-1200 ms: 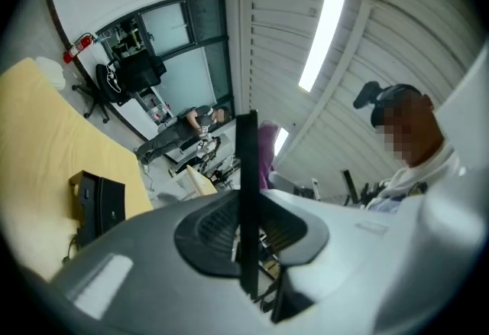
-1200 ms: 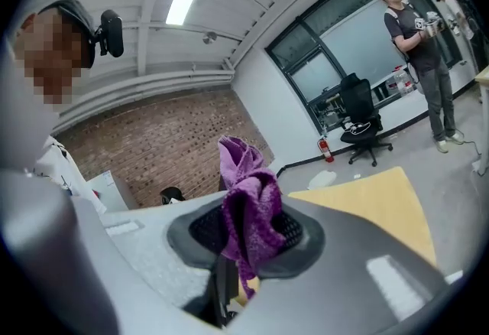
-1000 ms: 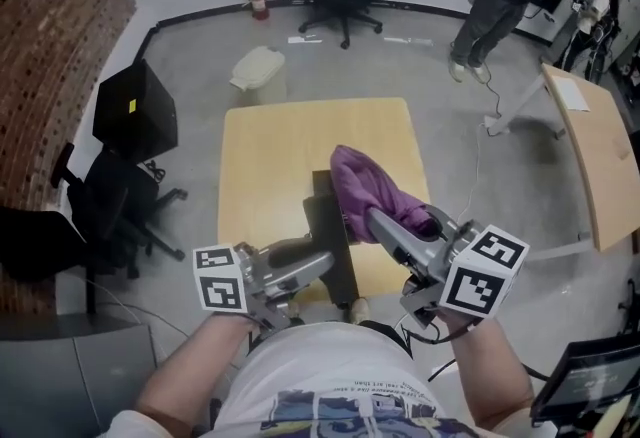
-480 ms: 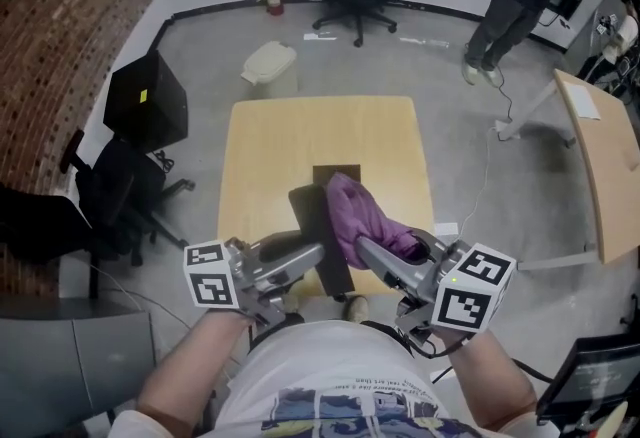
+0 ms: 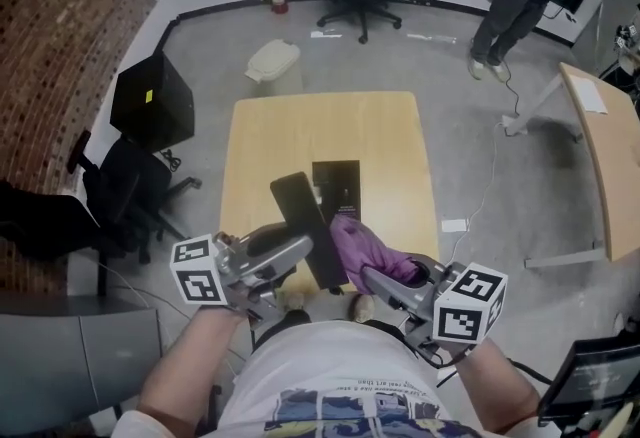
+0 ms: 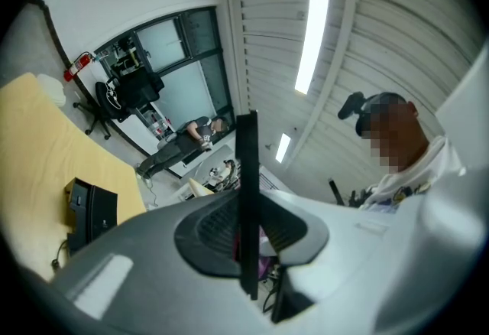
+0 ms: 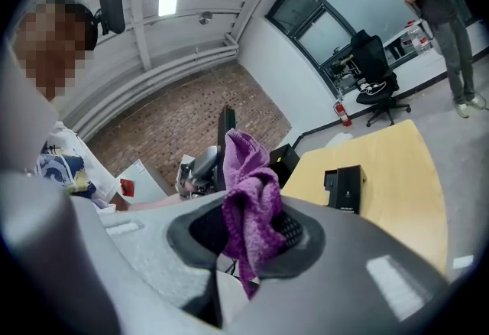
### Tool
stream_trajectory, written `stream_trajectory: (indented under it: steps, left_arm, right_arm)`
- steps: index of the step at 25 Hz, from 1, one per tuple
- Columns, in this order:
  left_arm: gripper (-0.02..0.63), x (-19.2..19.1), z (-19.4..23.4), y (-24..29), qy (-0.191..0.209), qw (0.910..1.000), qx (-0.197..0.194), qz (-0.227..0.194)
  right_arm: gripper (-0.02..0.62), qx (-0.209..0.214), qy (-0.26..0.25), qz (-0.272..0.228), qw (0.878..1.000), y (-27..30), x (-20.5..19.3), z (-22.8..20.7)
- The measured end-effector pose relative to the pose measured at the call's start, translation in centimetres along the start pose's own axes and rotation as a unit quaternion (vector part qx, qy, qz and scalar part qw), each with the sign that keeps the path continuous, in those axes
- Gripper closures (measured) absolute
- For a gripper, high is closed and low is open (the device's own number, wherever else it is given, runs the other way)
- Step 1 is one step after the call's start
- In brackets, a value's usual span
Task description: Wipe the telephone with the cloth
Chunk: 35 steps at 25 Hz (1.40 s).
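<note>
Head view: telephone (image 5: 303,223), a flat black slab, held above the table's (image 5: 260,141) near edge.
Left gripper (image 5: 300,248): jaws narrowly parted, clamped on the telephone's lower end.
Right gripper (image 5: 368,276): jaws pinching the purple cloth (image 5: 358,241), just beside the telephone.
Black box (image 5: 337,188): on the table.

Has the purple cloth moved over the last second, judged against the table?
Yes. The purple cloth has drawn back toward the person, away from the black box, to the table's near edge.
</note>
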<state>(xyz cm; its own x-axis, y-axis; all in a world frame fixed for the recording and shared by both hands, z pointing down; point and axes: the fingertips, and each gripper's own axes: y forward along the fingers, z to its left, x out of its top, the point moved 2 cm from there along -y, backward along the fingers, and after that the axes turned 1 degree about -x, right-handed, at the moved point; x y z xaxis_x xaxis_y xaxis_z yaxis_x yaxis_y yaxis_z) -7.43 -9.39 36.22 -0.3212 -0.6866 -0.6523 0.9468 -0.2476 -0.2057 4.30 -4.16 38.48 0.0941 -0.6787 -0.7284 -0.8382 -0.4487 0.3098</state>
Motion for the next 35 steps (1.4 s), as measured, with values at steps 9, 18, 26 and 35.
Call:
stream_trajectory:
  steps: [9, 18, 26, 35]
  left_arm:
    - [0.52, -2.8, -2.1, 1.6, 0.0, 0.999, -0.026, 0.038]
    - [0.52, -5.3, -4.1, 2.1, 0.003, 0.9971, -0.051, 0.056]
    - [0.52, -4.3, -4.0, 0.5, 0.007, 0.9984, -0.039, 0.039]
    - [0.52, -2.6, -3.6, -0.6, 0.012, 0.999, -0.037, 0.02]
  right_arm:
    - [0.512, -0.017, -0.034, -0.055, 0.998, -0.6, 5.0, -1.9]
    - [0.512, 0.091, 0.013, -0.084, 0.992, 1.8, 7.6, 1.5]
    - [0.512, 0.108, 0.003, -0.044, 0.993, 2.3, 5.0, 2.6]
    - [0.512, 0.095, -0.002, -0.003, 0.995, 1.3, 1.1, 2.4]
